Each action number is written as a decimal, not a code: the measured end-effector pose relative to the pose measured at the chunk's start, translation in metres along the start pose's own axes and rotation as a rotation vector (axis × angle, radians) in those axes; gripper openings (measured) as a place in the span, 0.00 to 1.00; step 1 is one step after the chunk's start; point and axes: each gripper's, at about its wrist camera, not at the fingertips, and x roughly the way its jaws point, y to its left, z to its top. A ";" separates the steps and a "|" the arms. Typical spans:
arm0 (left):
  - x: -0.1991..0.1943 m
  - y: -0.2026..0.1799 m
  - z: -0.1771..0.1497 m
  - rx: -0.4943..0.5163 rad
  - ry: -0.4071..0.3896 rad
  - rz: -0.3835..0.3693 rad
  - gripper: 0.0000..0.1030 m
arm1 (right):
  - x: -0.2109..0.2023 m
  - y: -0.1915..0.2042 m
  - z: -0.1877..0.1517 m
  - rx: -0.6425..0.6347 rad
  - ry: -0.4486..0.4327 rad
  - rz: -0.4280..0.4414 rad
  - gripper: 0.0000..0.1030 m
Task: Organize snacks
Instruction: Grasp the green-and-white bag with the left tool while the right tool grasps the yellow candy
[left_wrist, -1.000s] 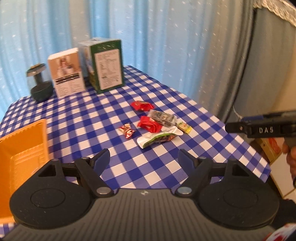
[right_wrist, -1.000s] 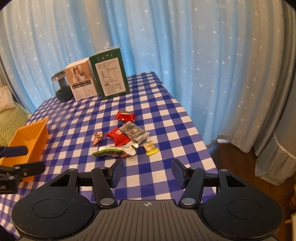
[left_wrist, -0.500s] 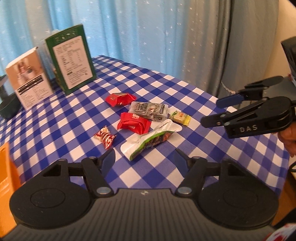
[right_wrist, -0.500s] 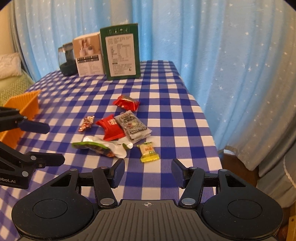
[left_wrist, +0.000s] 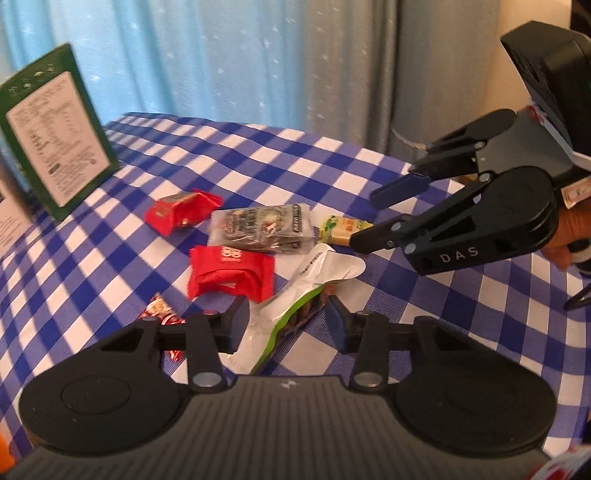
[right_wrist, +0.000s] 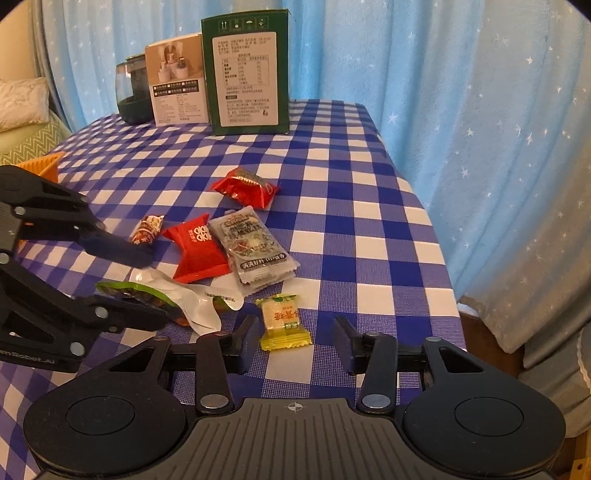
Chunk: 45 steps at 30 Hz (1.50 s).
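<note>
only in the right view: orange bin (right_wrist: 44, 164); both grippers closing, left gripper (left_wrist: 286, 319) astride green-white pouch (left_wrist: 295, 295), right gripper (right_wrist: 295, 338) astride yellow candy (right_wrist: 282, 319).

My table (right_wrist: 332, 155) wears a blue-and-white checked cloth. Behind it hang pale blue curtains (right_wrist: 461, 92) scattered with small white stars, light glowing through them. A grey curtain (left_wrist: 436, 74) hangs at one side. At the far left sits a cushion (right_wrist: 22, 103) on green zigzag upholstery (right_wrist: 29, 142).
</note>
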 end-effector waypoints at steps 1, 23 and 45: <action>0.002 0.000 0.001 0.014 0.002 -0.005 0.40 | 0.001 0.000 0.000 -0.001 0.001 0.005 0.41; -0.019 0.003 -0.033 -0.257 0.073 -0.005 0.21 | 0.005 0.016 -0.006 -0.012 -0.004 0.012 0.27; -0.037 0.001 -0.050 -0.440 0.035 0.061 0.20 | -0.017 0.041 -0.019 -0.021 -0.003 0.011 0.26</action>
